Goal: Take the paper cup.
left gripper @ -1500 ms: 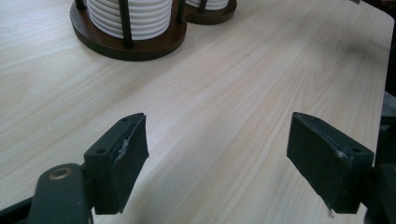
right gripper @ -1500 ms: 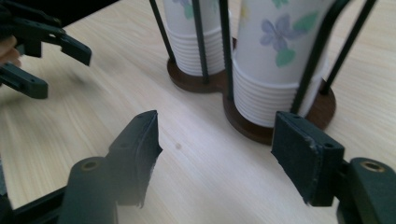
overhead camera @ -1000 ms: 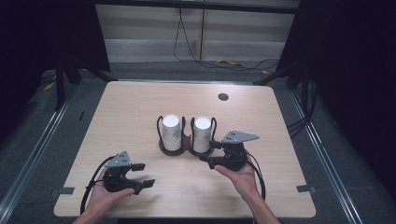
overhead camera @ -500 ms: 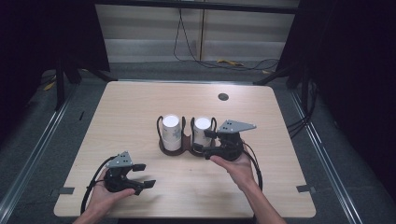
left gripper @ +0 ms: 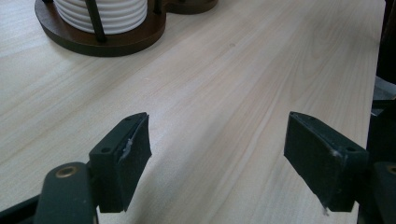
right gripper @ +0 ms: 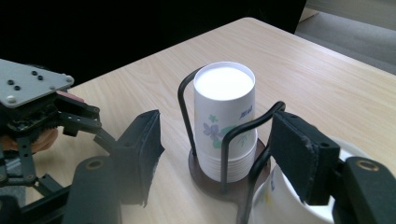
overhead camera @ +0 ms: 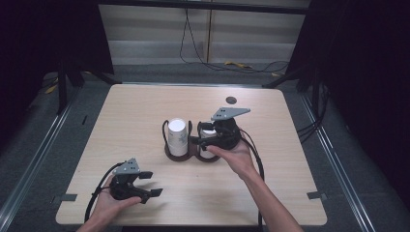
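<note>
A dark brown two-slot cup holder (overhead camera: 186, 155) stands mid-table with wire hoops. Its left slot holds a stack of upturned white paper cups (overhead camera: 177, 137) with a flower print (right gripper: 224, 116). The right stack (overhead camera: 208, 134) sits partly under my right gripper (overhead camera: 199, 142). That gripper hovers over it, pointing left. Its jaws (right gripper: 215, 120) have just been closing a little but stand apart, pressing on nothing. A wire hoop and the right stack's top (right gripper: 285, 205) lie under its right jaw. My left gripper (overhead camera: 152, 184) rests open near the front left edge, with bare wood between its pads (left gripper: 217, 122).
A small dark disc (overhead camera: 231, 100) lies on the table (overhead camera: 290, 159) toward the back. Cables run across the floor behind the far edge. The holder's base (left gripper: 107, 42) is a short way ahead of the left gripper.
My right gripper has risen and moved from the holder's right side in over the right stack. The left gripper has stayed put.
</note>
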{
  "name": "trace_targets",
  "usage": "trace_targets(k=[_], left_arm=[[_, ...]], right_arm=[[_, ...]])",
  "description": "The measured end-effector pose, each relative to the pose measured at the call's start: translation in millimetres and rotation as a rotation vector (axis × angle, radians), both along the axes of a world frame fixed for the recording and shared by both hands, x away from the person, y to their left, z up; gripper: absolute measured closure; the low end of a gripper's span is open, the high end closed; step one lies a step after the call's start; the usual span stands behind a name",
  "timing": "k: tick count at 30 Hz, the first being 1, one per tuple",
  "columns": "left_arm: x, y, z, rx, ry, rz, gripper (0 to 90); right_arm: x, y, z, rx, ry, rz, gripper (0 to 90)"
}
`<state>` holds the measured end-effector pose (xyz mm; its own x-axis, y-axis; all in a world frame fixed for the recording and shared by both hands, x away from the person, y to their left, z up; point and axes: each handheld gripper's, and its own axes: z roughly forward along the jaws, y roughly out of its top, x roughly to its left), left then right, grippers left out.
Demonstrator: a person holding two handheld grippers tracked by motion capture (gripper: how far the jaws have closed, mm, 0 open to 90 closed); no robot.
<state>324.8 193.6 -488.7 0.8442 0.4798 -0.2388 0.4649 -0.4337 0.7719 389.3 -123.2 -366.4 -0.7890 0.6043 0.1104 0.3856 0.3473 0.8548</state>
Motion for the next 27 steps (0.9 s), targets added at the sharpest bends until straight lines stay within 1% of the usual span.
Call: trace_targets(k=[3, 4, 5, 6, 8, 9, 10, 12, 15, 16, 17, 20, 21, 23, 25, 27], left_arm=[[0.2, 0.0, -0.1, 0.001, -0.001, 0.002, 22.7], [0.2, 0.0, -0.1, 0.001, -0.001, 0.002, 22.7], [0.0, 0.2, 0.0, 0.001, -0.003, 0.002, 22.6], [-0.1, 0.3, 0.2, 0.003, -0.004, 0.002, 22.6], [-0.1, 0.4, 0.2, 0.002, -0.005, 0.001, 22.7], [-0.1, 0.4, 0.2, 0.001, -0.005, 0.002, 22.7], [-0.1, 0.5, 0.1, 0.001, -0.004, 0.002, 22.7], [0.0, 0.2, 0.0, 0.002, -0.004, 0.003, 22.7], [-0.2, -0.1, 0.0, 0.007, -0.006, 0.006, 22.7], [-0.1, -0.2, -0.1, 0.006, -0.006, 0.006, 22.7], [0.1, 0.1, -0.1, 0.005, -0.007, 0.006, 22.8], [0.2, 0.2, 0.0, 0.006, -0.007, 0.007, 22.8], [0.2, 0.1, -0.1, 0.005, -0.007, 0.005, 22.7], [0.3, 0.0, -0.2, 0.007, -0.007, 0.006, 22.8], [0.3, -0.2, -0.4, 0.011, -0.009, 0.009, 22.8], [0.6, 0.2, -0.4, 0.011, -0.004, 0.014, 22.8]], right_arm=[[9.2, 4.9, 2.7, -0.024, 0.008, 0.013, 33.8], [9.2, 4.9, 2.7, -0.024, 0.008, 0.013, 33.8], [14.0, 7.3, 4.2, -0.040, -0.009, 0.012, 33.7], [16.2, 8.4, 4.9, -0.042, -0.008, 0.012, 33.7], [17.8, 9.7, 6.0, -0.044, -0.005, 0.018, 33.6], [20.8, 12.7, 7.9, -0.058, -0.003, 0.026, 33.2], [20.8, 12.7, 7.9, -0.058, -0.003, 0.026, 33.2], [27.5, 16.4, 9.3, -0.069, 0.019, 0.032, 32.8], [31.4, 19.0, 8.9, -0.085, 0.029, 0.032, 32.4], [33.4, 20.6, 8.6, -0.095, 0.038, 0.040, 31.6], [36.9, 23.6, 9.0, -0.116, 0.047, 0.047, 30.7], [39.7, 26.6, 10.1, -0.126, 0.055, 0.055, 30.1], [42.3, 30.0, 11.0, -0.142, 0.059, 0.058, 29.0], [45.9, 33.6, 11.9, -0.152, 0.071, 0.072, 28.3], [47.6, 36.0, 12.6, -0.158, 0.070, 0.078, 28.3], [54.2, 44.9, 14.2, -0.193, 0.090, 0.099, 26.8]])
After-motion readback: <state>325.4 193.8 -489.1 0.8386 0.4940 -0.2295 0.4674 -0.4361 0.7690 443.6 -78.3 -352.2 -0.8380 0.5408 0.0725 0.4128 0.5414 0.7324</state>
